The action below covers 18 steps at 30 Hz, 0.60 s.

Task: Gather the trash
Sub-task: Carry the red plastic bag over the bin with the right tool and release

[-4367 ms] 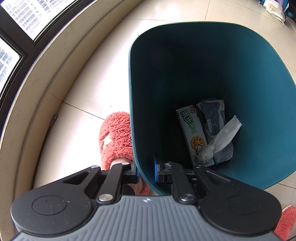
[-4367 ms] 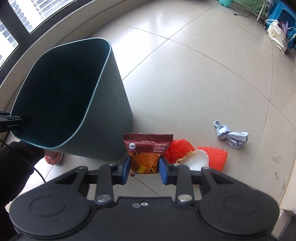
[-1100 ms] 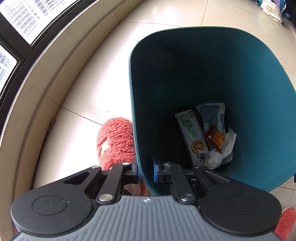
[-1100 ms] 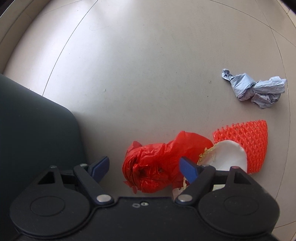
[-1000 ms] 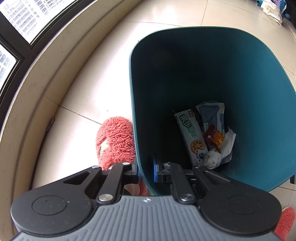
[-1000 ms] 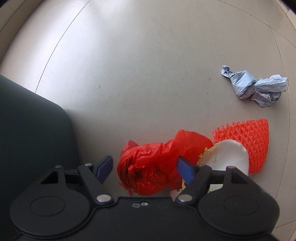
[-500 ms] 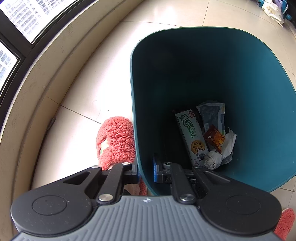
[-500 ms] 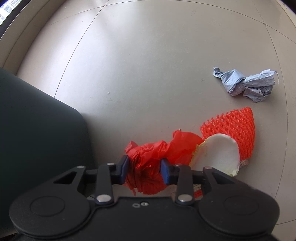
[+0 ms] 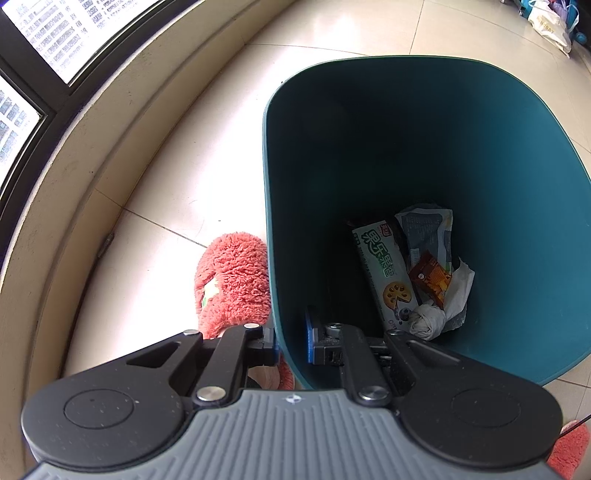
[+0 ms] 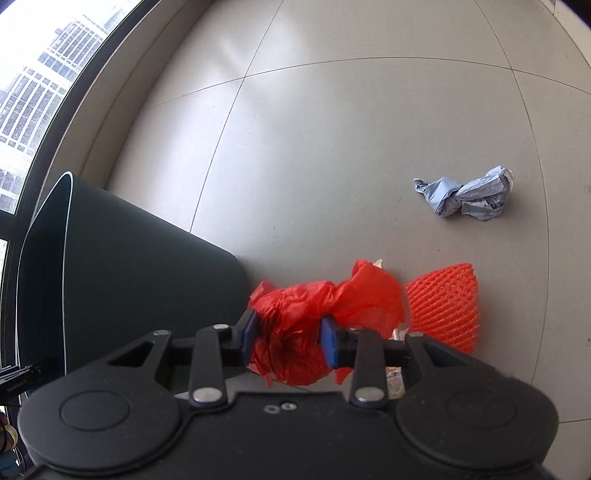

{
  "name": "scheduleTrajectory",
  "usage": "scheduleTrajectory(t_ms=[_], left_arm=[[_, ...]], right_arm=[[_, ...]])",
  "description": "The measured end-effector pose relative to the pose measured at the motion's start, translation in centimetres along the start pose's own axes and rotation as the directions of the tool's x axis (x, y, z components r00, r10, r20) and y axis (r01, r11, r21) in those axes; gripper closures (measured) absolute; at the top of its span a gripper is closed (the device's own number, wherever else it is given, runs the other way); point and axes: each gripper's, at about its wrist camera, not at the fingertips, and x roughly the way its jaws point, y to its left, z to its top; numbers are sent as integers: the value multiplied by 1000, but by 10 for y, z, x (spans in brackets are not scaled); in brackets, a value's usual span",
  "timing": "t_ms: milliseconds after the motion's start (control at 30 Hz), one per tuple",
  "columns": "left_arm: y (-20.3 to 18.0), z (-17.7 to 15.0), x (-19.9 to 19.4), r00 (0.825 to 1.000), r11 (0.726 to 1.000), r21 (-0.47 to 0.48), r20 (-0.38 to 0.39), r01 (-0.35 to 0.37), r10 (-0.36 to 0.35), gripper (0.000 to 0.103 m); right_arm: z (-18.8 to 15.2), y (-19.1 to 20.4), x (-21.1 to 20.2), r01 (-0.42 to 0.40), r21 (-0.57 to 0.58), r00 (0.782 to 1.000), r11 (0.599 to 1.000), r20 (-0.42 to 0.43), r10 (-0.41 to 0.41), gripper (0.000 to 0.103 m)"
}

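Observation:
My left gripper (image 9: pixel 291 341) is shut on the near rim of the teal trash bin (image 9: pixel 535 192). Inside the bin lie a green cookie box (image 9: pixel 380 266), a small brown snack packet (image 9: pixel 430 275), a grey wrapper and a knotted white tissue (image 9: pixel 428 317). My right gripper (image 10: pixel 288 341) is shut on a crumpled red plastic bag (image 10: pixel 325 306) and holds it above the floor beside the bin (image 10: pixel 129 277). An orange foam net (image 10: pixel 443 302) and a crumpled grey paper (image 10: pixel 465 197) lie on the floor.
A fuzzy red slipper (image 9: pixel 232 280) sits left of the bin, with another at the lower right (image 9: pixel 569 454). A curved window sill and wall (image 9: pixel 74 177) run along the left. Bags (image 9: pixel 550 22) stand far back right.
My right gripper closed on the red plastic bag and has lifted it off the floor. The white piece beside the net is now mostly hidden. The left gripper and bin have held still.

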Motion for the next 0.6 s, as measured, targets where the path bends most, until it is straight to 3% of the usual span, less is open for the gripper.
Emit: scheduleTrajectory(t_ms=[333,600], left_arm=[[0,-1,0,1000,1000,0,5,-1,1,91],[-1,-1,0,1000,1000,0,4,0,0,91]], right_arm=[[-2,49,-83,-38,-159,994,987,100,54,69],[9,149,-133,-147,-371,964,917,155,217,69]])
